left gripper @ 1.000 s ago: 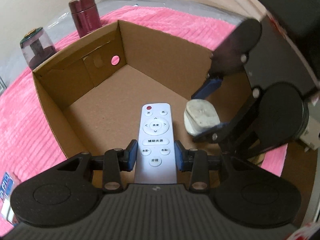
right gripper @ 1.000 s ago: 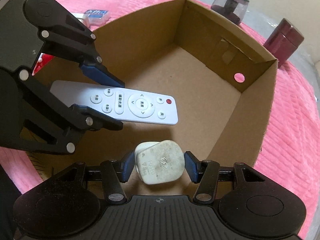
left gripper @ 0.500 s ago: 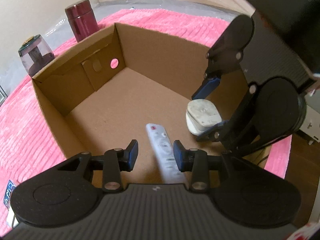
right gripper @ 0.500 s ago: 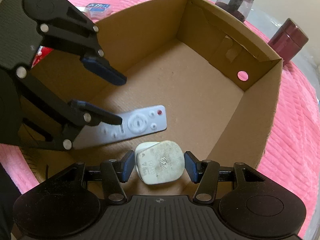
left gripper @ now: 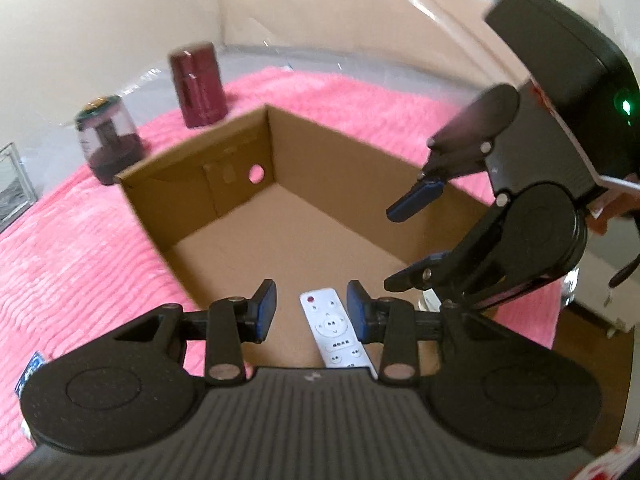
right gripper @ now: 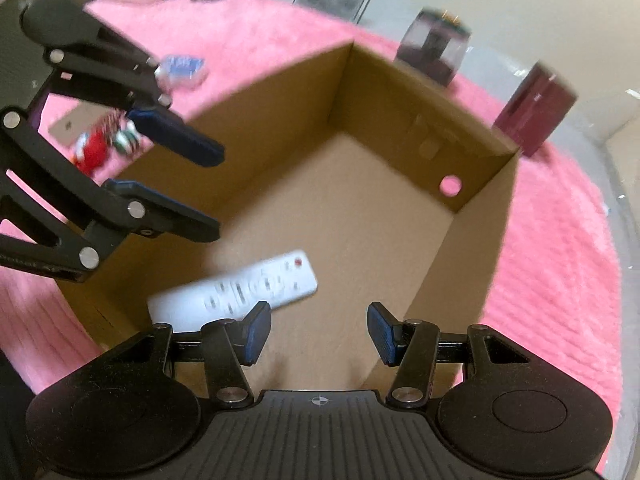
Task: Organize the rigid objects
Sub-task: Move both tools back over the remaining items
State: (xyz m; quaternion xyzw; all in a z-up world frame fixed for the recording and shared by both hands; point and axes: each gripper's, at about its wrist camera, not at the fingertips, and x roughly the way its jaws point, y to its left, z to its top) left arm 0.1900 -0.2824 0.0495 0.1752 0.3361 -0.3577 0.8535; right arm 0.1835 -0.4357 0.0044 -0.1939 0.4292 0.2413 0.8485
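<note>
While both grippers hover above the open cardboard box (right gripper: 472,240), neither pinches anything. Left gripper (left gripper: 311,311) has its blue pads spread with clear gaps either side; the white remote control (left gripper: 334,330) shows between them but lies flat on the box floor below, untouched. Right gripper (right gripper: 319,332) also has fingers apart, with only bare cardboard between them. In the right wrist view the remote (right gripper: 236,292) sits on the floor near the box's near-left wall, its red-button end pointing toward the middle. Rest of the floor is bare, so most of the far half and the right side is open room. A white plug adapter (left gripper: 430,303) is barely visible behind the right gripper's lower finger in the left wrist view, near the right wall; whether it touches that wall cannot be told. Box walls stand upright, top rim open all round, and the far wall has a small round hole (right gripper: 451,185). Outside the far rim on the pink blanket (left gripper: 72,248) stand a dark red canister (left gripper: 198,84) and a clear jar with a dark lid (left gripper: 108,140), both apart from the box. Small packets (right gripper: 182,70) lie on the blanket beyond the left wall. Frames are motion-blurred.
</note>
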